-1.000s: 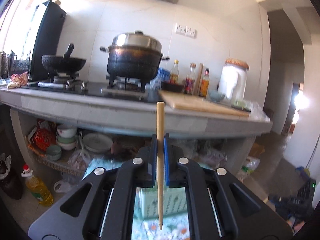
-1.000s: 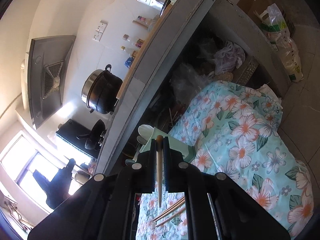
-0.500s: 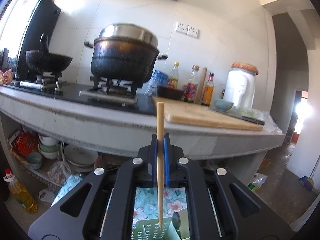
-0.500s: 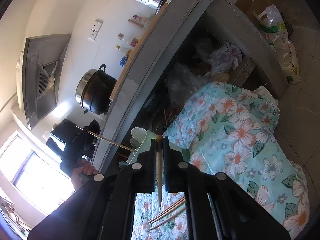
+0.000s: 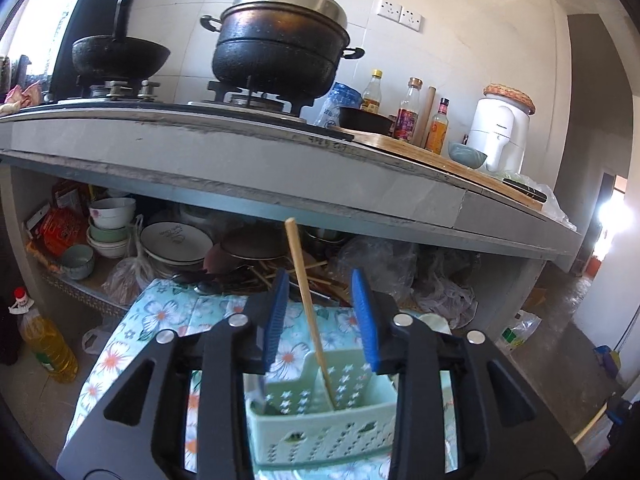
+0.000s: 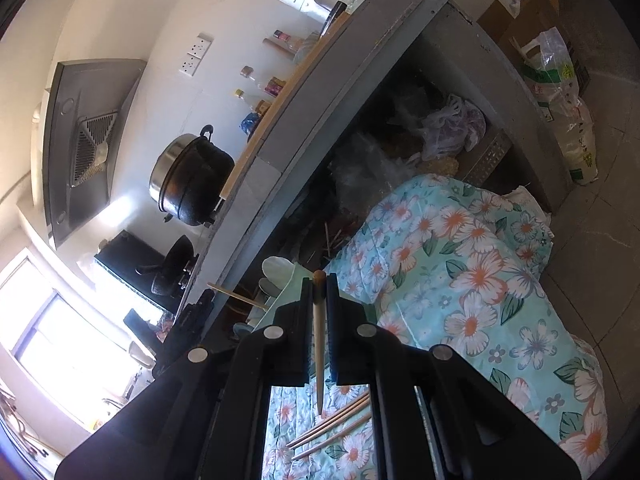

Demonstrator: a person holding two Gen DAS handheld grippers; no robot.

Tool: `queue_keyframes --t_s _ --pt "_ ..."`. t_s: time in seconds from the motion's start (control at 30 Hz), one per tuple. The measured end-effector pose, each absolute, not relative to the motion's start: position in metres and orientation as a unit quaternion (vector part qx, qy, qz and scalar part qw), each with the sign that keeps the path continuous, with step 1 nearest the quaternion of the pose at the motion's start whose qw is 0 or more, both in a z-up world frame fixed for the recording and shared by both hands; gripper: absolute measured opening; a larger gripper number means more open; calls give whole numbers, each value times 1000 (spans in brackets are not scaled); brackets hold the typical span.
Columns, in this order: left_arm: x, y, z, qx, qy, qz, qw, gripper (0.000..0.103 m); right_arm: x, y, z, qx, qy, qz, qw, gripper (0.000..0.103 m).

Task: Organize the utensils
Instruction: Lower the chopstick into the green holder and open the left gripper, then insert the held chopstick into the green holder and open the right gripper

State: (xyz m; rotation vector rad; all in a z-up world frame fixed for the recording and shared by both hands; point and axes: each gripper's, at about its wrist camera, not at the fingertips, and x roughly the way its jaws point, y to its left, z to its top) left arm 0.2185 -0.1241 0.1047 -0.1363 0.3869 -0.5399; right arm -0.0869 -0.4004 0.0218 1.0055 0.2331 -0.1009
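Note:
In the left wrist view my left gripper (image 5: 320, 280) is open, its blue pads apart. A wooden chopstick (image 5: 308, 312) stands free between them, its lower end inside the pale green perforated utensil basket (image 5: 320, 420). A spoon handle (image 5: 260, 392) rests in the basket's left compartment. In the right wrist view my right gripper (image 6: 319, 276) is shut on another wooden chopstick (image 6: 319, 340), held lengthwise. Several loose chopsticks (image 6: 332, 420) lie on the floral cloth (image 6: 460, 280) below it. The basket (image 6: 280, 304) and the released chopstick (image 6: 236, 294) show to its left.
A grey stone counter (image 5: 280, 160) carries a black pot (image 5: 280, 48), a wok (image 5: 120, 54), bottles and a cutting board. The shelf under it holds bowls (image 5: 110, 224), plates and bags. An oil bottle (image 5: 48, 344) stands on the floor at left.
My left gripper moved down over the basket and opened, letting go of its chopstick, which now stands in the basket. My right gripper still grips its chopstick.

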Motion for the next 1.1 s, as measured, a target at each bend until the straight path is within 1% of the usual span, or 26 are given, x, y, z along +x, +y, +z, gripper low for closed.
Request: queue_keyframes --t_s 0.17,0.23,0.33,0.43,0.63,0.73,0.87,1.1 --pt "188 -91 105 -73 181 -261 945 45 -87 -390 45 448 100 -49 887 7" --pt "174 -80 103 -63 181 -260 946 52 -85 -386 60 431 92 -43 897 7" --pt "153 -66 96 -58 188 -267 943 59 -81 -382 84 408 76 -32 909 7" --pt "133 -58 84 -40 201 -278 938 66 -72 -378 115 380 55 -18 923 7" --pt "98 -54 58 -4 225 -310 924 75 -33 -365 171 319 28 -1 947 7" --pt "85 -50 47 -2 234 -318 919 79 -3 -355 190 285 35 0 958 7" --pt "77 -48 37 5 244 -325 913 81 41 -334 197 230 65 -14 971 7" --pt "76 -45 28 9 248 -324 913 82 104 -289 170 112 139 -41 983 7"
